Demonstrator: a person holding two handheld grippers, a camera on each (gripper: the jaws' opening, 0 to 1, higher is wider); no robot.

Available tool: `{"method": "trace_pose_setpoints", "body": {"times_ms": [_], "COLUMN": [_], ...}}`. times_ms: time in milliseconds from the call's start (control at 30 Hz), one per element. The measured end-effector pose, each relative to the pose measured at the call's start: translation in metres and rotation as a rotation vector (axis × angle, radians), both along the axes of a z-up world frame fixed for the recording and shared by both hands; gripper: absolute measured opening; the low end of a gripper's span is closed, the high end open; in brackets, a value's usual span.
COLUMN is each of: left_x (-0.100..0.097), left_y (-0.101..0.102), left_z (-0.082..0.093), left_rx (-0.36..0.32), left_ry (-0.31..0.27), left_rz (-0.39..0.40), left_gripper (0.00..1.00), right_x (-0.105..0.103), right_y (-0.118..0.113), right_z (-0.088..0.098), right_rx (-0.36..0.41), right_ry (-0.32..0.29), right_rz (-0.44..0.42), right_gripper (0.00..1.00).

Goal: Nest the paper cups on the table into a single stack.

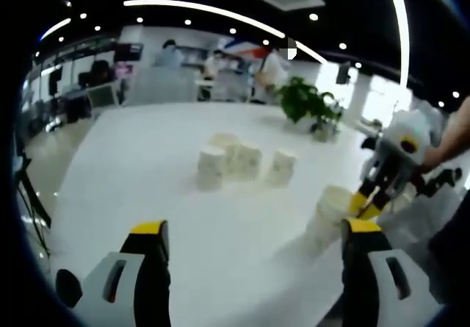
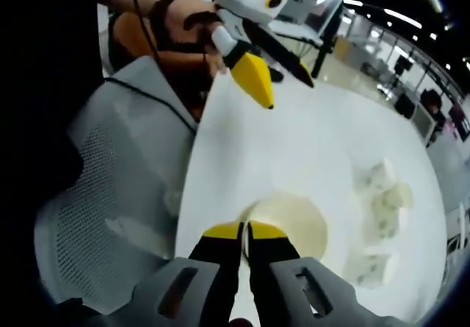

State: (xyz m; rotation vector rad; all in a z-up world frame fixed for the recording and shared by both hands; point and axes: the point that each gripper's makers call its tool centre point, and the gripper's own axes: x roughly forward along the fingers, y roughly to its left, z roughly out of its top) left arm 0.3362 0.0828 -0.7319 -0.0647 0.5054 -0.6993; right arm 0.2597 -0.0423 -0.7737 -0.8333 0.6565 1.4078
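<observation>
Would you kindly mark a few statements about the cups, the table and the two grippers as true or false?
1. The right gripper pinches the rim of a paper cup. True.
2. The left gripper holds a cup. False: its jaws stand open and empty.
3. Several cups stand grouped on the white table. True.
4. The table is dark wood. False: it is white.
5. A potted plant stands at the table's far edge. True.

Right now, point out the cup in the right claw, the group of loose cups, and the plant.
held cup [image 2: 297, 220], right gripper view, inner rim.
loose cups [image 1: 239, 162], left gripper view, middle cup's side.
plant [image 1: 305, 101], left gripper view, leaves.
</observation>
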Motion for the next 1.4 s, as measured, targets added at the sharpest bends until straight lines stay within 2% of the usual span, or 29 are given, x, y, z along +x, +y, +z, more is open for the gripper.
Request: {"method": "trace_pose_setpoints", "body": {"times_ms": [233,533,967,1400], "left_x": [0.0,0.001,0.003,0.002], "left_y": [0.0,0.002,0.001,0.001], "left_z": [-0.001,-0.004,-0.004,-0.003], "left_rx": [-0.002,-0.006,-0.011,-0.011], "left_ry": [0.004,0.01,0.012,0.007], "left_rz": [0.002,0.011,0.01,0.014], "left_gripper": [0.98,0.97,0.97,0.97], "right_x": [0.003,-0.002,-0.001,-0.003], "right_y": [0.0,0.002,0.0,0.001], "right_z": [0.001,0.013,0.003,0.012], "right_rx": [0.0,0.025,0.003,0.028], "right_ry": [0.0,-0.01,0.002,-0.006], "right_rz": [-0.02,-0.013,-0.017,-0.022], "right_gripper": [0.06,0.06,0.06,0.07]}}
